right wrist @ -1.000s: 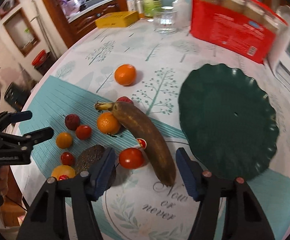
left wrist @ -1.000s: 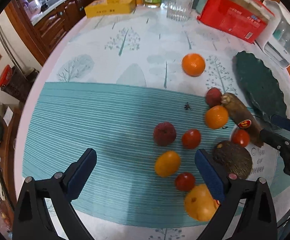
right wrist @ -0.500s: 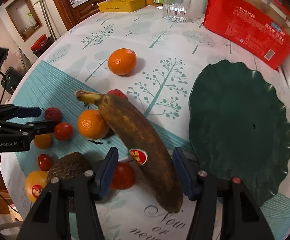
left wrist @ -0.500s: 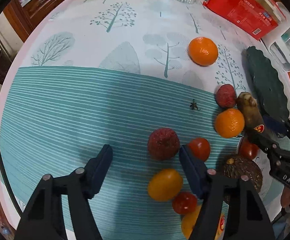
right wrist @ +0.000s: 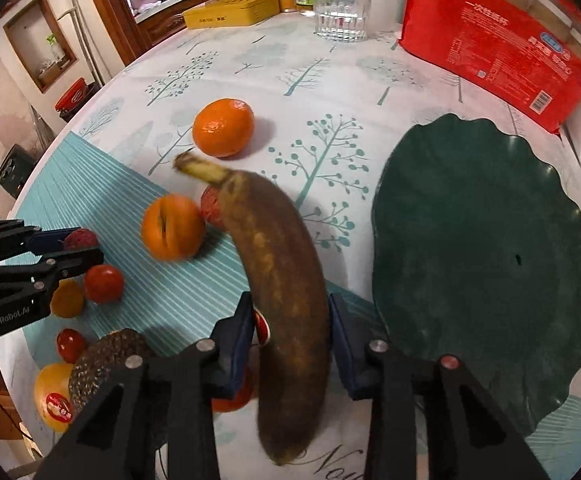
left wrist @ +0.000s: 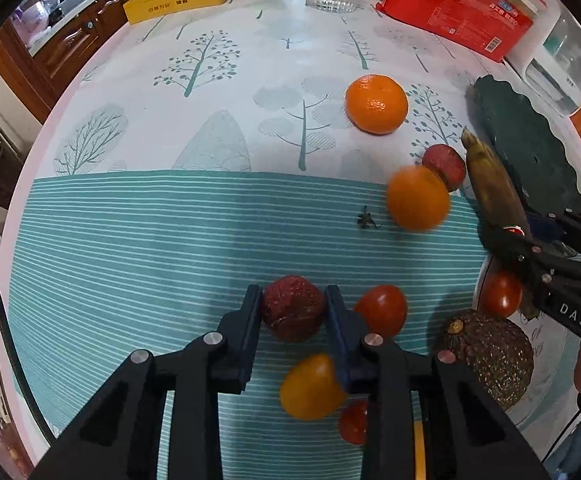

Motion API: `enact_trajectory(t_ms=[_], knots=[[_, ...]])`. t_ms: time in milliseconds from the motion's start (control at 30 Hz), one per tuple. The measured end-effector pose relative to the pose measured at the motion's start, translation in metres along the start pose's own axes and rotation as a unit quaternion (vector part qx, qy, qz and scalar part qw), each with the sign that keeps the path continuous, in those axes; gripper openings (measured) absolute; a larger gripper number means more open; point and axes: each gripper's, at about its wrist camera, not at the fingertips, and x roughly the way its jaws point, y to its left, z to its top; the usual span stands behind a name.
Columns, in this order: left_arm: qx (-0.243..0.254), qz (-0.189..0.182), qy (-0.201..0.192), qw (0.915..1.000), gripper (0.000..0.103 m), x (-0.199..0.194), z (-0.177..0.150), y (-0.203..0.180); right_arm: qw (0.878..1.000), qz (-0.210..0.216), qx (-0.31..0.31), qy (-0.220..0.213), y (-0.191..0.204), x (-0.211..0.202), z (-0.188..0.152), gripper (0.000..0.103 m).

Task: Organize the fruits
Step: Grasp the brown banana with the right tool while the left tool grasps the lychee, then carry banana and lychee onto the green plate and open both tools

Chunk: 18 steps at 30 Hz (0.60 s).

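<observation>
Brown and overripe, the banana is sitting clamped in your right gripper, beside the green plate, presumably its destination. Your left gripper is pinching the dark red lychee on the striped cloth, both holds looking readied for lifting.

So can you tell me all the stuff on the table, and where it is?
banana: one, brown, between the right gripper's fingers
lychees: two, dark red, one between the left gripper's fingers, one by the banana's stem
oranges: two, orange, one on the tree pattern, one blurred near the lychee
avocado: one, dark, near edge
small tomatoes: three red, one yellow, on the stripes
plate: one, dark green, right side
glass: one, clear, far side
box: one, red, far right
tin: one, yellow, far side
left gripper: black, blue pads
right gripper: black, blue pads
</observation>
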Motion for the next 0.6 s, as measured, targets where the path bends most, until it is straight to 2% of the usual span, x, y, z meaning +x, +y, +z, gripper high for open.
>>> enact_trajectory(t_ms=[200, 367, 600], knots=[[-0.006, 0.000, -0.021, 0.9998, 0.029, -0.016, 0.005, -0.002, 1.000, -0.003, 0.016, -0.016, -0.003, -0.017, -0.004, 0.035], [0.004, -0.010, -0.049, 0.9987, 0.029, -0.051, 0.008, -0.007, 0.999, 0.002, 0.028, -0.041, 0.001, -0.050, -0.003, 0.035], [0.052, -0.048, -0.085, 0.9939, 0.029, -0.102, 0.031, -0.045, 0.996, -0.033, 0.053, -0.066, -0.009, -0.105, -0.002, 0.035]])
